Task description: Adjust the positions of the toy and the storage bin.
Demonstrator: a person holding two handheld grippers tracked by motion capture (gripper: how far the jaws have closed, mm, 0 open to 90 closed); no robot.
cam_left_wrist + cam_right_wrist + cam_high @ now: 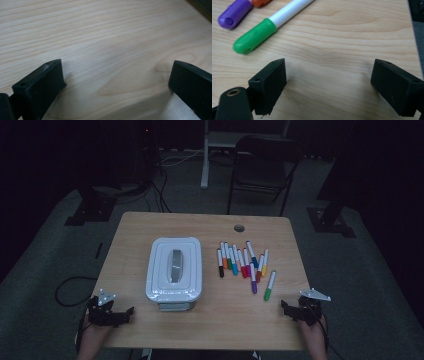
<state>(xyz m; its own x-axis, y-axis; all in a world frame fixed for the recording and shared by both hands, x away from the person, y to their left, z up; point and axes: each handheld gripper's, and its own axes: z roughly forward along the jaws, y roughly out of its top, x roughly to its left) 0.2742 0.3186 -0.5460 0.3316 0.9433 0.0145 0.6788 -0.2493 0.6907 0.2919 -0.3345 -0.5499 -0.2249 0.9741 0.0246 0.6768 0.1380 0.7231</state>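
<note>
White lidded box on the wooden table; folding chair beyond.

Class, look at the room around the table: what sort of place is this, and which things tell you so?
Probably a lab or studio set up for recording, not a home. A lone wooden table stands on grey carpet, cables trail across the floor, and a folding chair sits among dark stands behind.

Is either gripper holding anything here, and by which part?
Nothing held: left gripper and right gripper both stand open over bare table.
</note>
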